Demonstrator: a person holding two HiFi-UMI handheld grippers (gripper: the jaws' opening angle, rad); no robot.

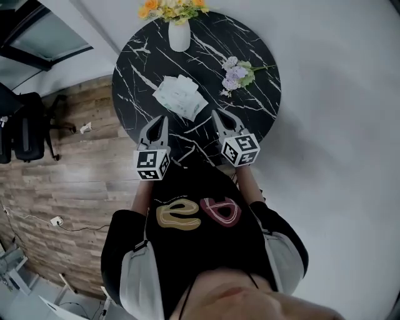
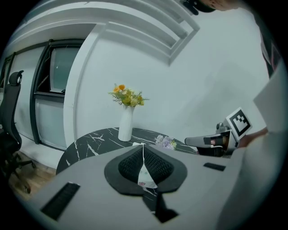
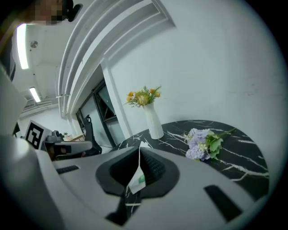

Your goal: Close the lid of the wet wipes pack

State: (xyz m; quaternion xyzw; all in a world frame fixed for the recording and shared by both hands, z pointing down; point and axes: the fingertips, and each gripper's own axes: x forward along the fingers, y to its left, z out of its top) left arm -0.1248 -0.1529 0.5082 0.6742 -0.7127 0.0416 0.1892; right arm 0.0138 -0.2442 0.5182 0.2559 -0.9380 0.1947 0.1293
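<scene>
Far left there's a black chair [image 1: 25, 128] on the wood floor [image 1: 69, 187], and it's cut off by the frame edge. Next is the round black marble table [image 1: 134, 59]. The left gripper [image 1: 162, 122] hangs over its near side with its fingers pinched together at the tips and nothing held. In the left gripper view you only get a thin white sliver of the pack through the slit lower down between the pads. The wipes pack [image 1: 180, 97] lies flat on the table, a bit left of centre. It's just beyond the two sets of tips and roughly between them, and it's apart from both. It's too small in the head view to tell if the lid is up or down, and you can't see what's inside either. Behind it at the far edge stands a white vase [image 1: 179, 34] holding yellow and orange flowers [image 1: 172, 9], which are clipped by the top of the head view. The right gripper [image 1: 219, 117] mirrors the left one, with its fingers closed at the tips and empty, and its own view shows the same white sliver through the gap. On the right side of the table a loose purple bunch [image 1: 237, 74] with green leaves lies on its side, well apart from the pack.
</scene>
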